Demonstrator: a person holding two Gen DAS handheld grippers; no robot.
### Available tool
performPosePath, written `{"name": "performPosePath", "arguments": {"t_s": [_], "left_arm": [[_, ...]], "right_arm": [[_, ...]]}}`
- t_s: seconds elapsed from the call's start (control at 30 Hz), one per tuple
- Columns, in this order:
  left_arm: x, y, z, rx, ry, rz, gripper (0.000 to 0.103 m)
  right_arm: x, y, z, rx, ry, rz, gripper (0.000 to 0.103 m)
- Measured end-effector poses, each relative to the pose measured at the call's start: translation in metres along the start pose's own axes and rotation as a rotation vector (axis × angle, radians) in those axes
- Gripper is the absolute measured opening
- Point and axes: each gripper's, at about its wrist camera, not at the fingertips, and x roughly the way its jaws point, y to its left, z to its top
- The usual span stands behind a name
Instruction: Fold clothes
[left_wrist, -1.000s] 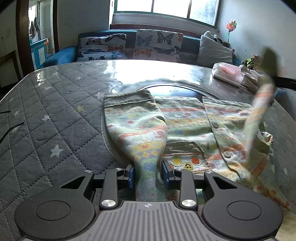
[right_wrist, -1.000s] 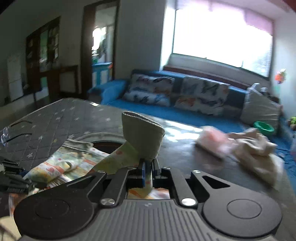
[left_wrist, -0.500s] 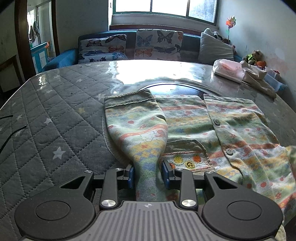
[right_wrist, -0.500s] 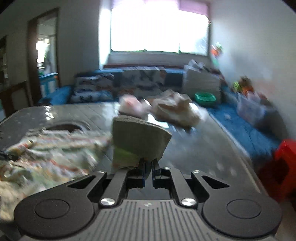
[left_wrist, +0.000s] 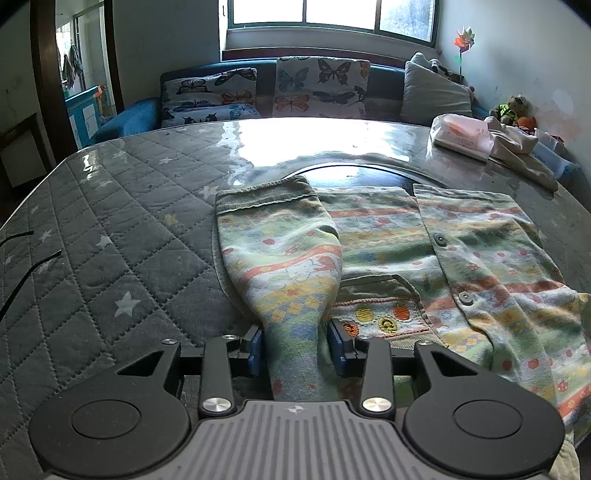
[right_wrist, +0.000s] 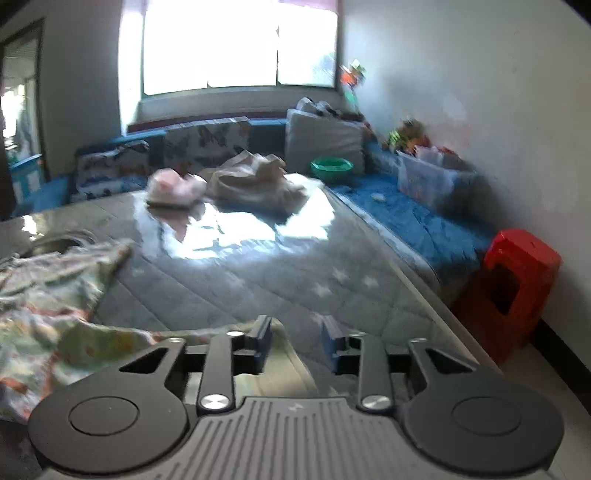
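A striped, patterned child's cardigan (left_wrist: 461, 258) lies spread on the grey quilted table (left_wrist: 110, 258). Its left sleeve (left_wrist: 284, 266) is folded across the body, cuff pointing away from me. My left gripper (left_wrist: 295, 349) has its jaws apart around the narrow end of that sleeve, and the cloth fills the gap. My right gripper (right_wrist: 295, 341) is open and empty above the table, to the right of the cardigan (right_wrist: 48, 295). A bit of the garment lies just under its left finger (right_wrist: 264, 338).
A pink package (left_wrist: 461, 136) and a beige garment (left_wrist: 517, 147) lie at the table's far right. A sofa with butterfly cushions (left_wrist: 295, 88) stands behind the table. A red stool (right_wrist: 513, 288) stands on the floor beyond the table's right edge (right_wrist: 424, 295).
My right gripper swung right carrying the other sleeve, then opened and let it go. The left gripper stayed in place around the folded sleeve.
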Motion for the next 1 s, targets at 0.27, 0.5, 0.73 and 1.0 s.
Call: {"name": "performPosePath", "arguments": {"t_s": [0.27, 0.5, 0.73, 1.0], "left_arm": [[-0.001, 0.002, -0.001, -0.005, 0.001, 0.014, 0.045], [-0.002, 0.002, -0.001, -0.006, 0.004, 0.012, 0.046], [-0.007, 0.006, 0.004, -0.011, 0.009, 0.000, 0.049], [-0.013, 0.020, 0.022, -0.034, -0.015, -0.002, 0.051]], "right_arm": [[0.039, 0.041, -0.003, -0.062, 0.076, 0.145, 0.041], [0.072, 0.034, -0.014, -0.062, 0.151, 0.055, 0.043], [0.066, 0.037, -0.006, -0.083, 0.121, 0.050, 0.047], [0.044, 0.101, 0.015, -0.165, 0.062, 0.299, 0.062]]}}
